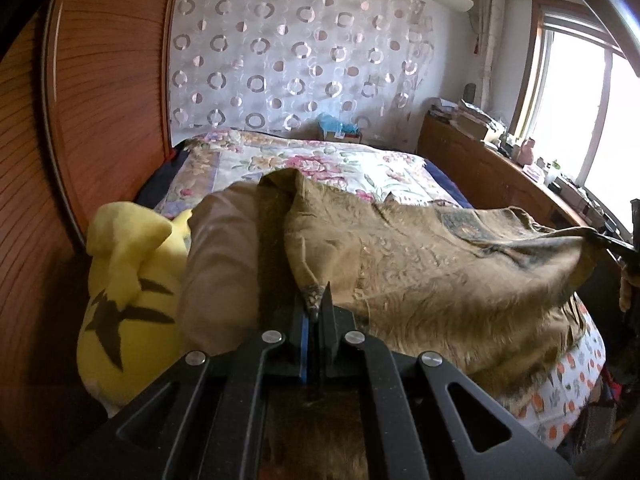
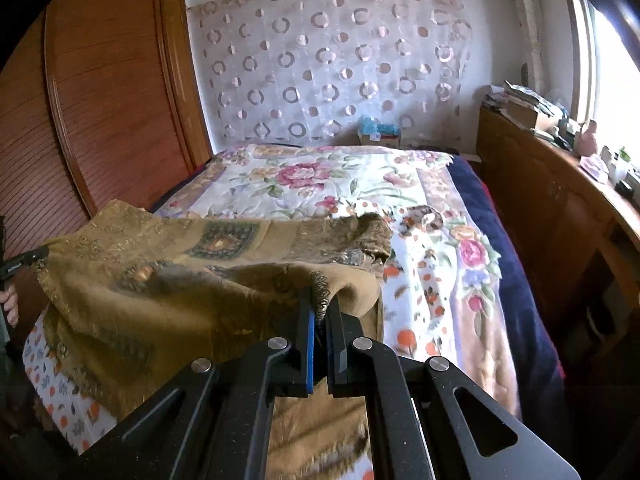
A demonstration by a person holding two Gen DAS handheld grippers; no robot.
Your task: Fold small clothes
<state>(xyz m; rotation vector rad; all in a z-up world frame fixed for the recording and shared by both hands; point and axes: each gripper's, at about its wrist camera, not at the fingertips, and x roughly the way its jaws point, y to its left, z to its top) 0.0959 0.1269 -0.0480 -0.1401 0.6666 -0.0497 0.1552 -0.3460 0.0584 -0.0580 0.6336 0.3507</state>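
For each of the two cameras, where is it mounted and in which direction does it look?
Left wrist: sits on the left gripper, facing along its fingers over the olive-brown patterned cloth toward the circle-patterned curtain; the right gripper shows at the right edge.
Right wrist: sits on the right gripper, facing the same way; the left gripper and a hand show at the left.
Shared: cloth, floral bedspread, curtain, wooden wardrobe.

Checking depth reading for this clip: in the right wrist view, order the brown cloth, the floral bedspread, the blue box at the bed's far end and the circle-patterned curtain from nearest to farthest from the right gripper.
1. Brown cloth: pinched in the right gripper.
2. Floral bedspread: beneath and beyond the cloth.
3. Blue box: at the bed's far end.
4. Circle-patterned curtain: on the back wall, behind the box.
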